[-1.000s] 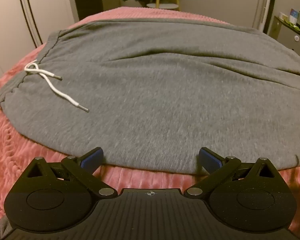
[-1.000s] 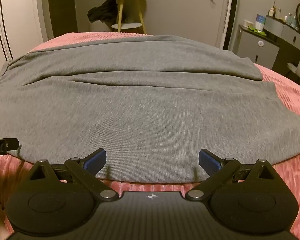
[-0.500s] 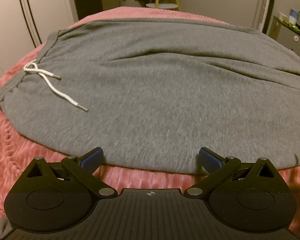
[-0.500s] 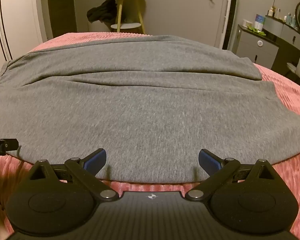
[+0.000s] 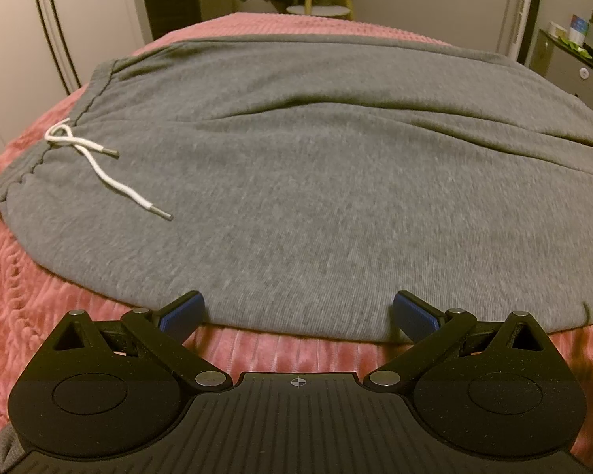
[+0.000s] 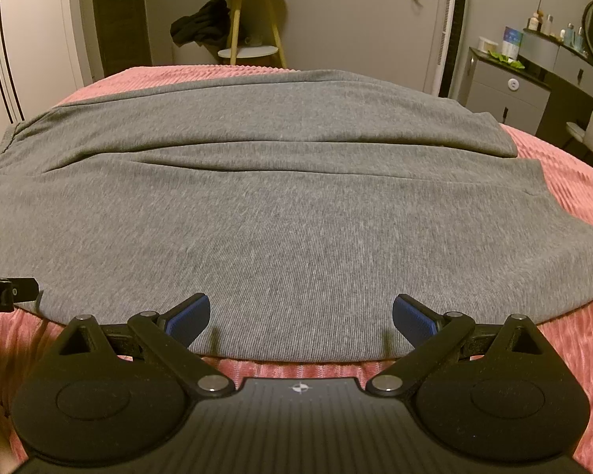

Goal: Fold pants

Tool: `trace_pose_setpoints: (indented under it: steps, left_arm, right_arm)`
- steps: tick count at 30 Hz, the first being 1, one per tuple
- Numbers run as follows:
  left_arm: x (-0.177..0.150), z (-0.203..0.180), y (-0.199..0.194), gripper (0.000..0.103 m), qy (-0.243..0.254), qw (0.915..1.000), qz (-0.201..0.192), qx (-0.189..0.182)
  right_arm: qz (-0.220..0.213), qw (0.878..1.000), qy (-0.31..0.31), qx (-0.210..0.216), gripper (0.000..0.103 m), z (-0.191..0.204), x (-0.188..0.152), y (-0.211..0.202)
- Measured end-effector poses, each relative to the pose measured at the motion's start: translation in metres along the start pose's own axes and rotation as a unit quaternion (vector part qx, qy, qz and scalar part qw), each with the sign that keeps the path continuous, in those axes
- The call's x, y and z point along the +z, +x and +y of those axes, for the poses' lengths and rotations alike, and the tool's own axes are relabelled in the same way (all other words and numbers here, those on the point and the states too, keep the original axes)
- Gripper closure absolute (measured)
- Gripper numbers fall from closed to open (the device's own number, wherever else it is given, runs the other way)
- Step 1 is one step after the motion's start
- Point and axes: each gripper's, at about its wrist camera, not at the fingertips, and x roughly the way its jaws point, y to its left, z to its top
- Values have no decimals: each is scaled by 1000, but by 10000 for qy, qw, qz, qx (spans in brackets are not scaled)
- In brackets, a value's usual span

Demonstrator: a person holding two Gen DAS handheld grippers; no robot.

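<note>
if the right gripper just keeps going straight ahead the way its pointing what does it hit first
Probably the near edge of the gray sweatpants: the open right gripper sits low at that hem over the pink bedspread, though its height is unclear.

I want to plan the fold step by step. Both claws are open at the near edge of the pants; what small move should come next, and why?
Probably close both claws on the near edge. The left claw and the right claw are open with that edge between their fingers. The grey pants lie flat on the pink bedspread, not yet folded, so gripping the edge would let it be lifted over.
</note>
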Motion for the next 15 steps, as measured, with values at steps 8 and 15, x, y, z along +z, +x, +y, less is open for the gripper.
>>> trace_pose_setpoints:
  steps: [8,15]
  left_arm:
    - [0,0,0,0,0,10000,6,0]
    - [0,0,0,0,3,10000,5,3]
  right_arm:
    - [-4,10000,5,7,4,-1,-1,0]
    - [-5,10000,10,12,4,-1,-1,0]
